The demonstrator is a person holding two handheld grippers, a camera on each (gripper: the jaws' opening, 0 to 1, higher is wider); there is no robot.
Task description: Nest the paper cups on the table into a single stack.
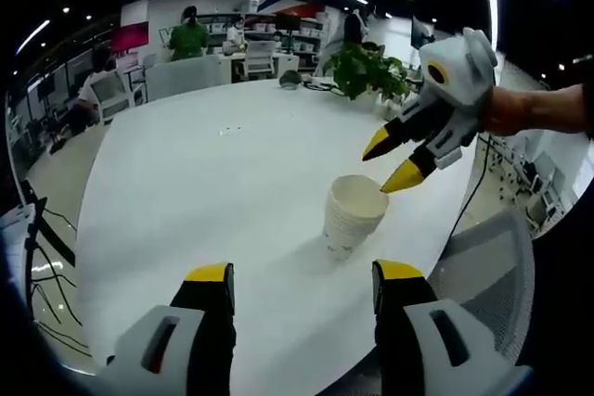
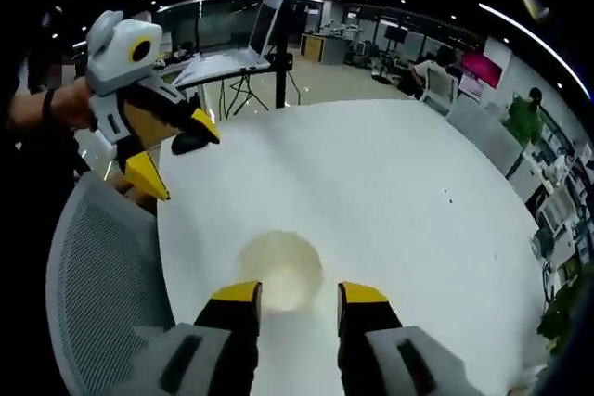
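A stack of nested white paper cups stands upright on the white table, near its right edge. My right gripper hovers open just above the stack's rim, tips pointing down-left, nothing between them. In the right gripper view I look down into the top cup, which lies just beyond my right gripper. My left gripper is open and empty, a short way from the stack on the near side. It appears in the right gripper view as the open left gripper at the table's edge.
A grey mesh chair stands against the table edge beside the cups. A potted plant sits at the table's far side. A laptop on a stand is beyond the table. People sit at desks in the background.
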